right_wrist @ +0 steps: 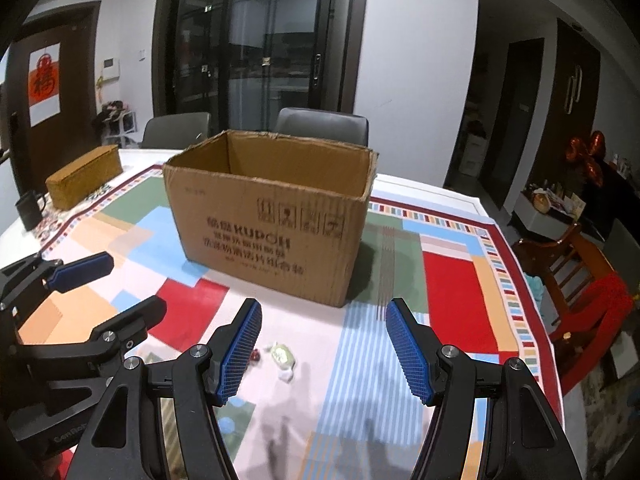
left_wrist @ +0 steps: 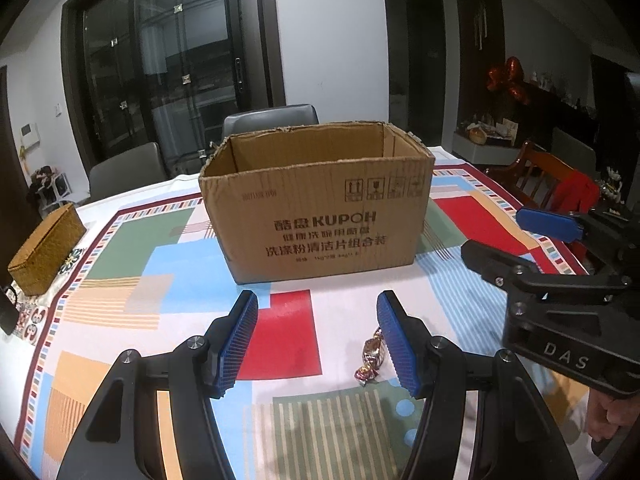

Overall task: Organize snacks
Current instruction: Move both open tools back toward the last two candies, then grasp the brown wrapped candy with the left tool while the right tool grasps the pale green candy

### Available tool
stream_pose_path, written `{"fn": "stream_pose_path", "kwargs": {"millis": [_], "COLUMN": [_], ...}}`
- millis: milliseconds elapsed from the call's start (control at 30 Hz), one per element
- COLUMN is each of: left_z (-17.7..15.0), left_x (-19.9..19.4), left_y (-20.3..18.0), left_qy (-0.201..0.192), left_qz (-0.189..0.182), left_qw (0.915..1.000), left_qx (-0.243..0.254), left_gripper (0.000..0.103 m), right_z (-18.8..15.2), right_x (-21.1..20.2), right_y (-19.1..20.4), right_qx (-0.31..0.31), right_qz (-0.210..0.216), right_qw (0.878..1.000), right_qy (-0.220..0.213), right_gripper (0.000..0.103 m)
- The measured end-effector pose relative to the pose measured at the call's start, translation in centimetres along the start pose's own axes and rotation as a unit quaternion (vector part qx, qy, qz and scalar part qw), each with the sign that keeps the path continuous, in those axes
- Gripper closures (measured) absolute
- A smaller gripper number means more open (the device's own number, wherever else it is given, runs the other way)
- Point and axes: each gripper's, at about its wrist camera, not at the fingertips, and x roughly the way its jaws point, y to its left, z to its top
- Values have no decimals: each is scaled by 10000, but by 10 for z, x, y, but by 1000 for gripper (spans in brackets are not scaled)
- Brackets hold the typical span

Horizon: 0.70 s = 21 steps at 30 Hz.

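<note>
An open cardboard box (left_wrist: 320,216) (right_wrist: 272,232) stands on the patterned tablecloth, its inside hidden from here. A gold and red wrapped candy (left_wrist: 370,358) lies on the cloth just inside the right finger of my left gripper (left_wrist: 318,340), which is open and holds nothing. In the right wrist view a pale green wrapped candy (right_wrist: 283,357) lies near the left finger of my right gripper (right_wrist: 324,344), also open and bare. A small red scrap (right_wrist: 256,356) lies beside that candy. Each gripper shows in the other's view: right gripper (left_wrist: 520,236), left gripper (right_wrist: 120,284).
A woven tan box (left_wrist: 46,250) (right_wrist: 84,176) sits at the table's left edge, with a dark mug (right_wrist: 30,208) beside it. Grey chairs (right_wrist: 320,126) stand behind the table, a wooden chair with red cloth (right_wrist: 588,280) to the right. A hand (left_wrist: 612,416) grips the right tool.
</note>
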Motion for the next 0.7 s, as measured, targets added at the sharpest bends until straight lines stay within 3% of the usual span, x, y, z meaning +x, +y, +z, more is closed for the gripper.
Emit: {"fn": "stream_pose_path", "kwargs": {"millis": [700], "left_z": [-44], "left_x": [22], "left_y": [-20], "left_qy": [239], "left_qz": [-237], "left_qw": [9989], "left_qx": [313], "left_gripper": [42], "right_z": [-38], "right_x": [37], "right_y": [-1], "right_qx": [-155], "right_qz": [286], "right_qw": [9984], "right_qy": [470], "right_gripper": [38]}}
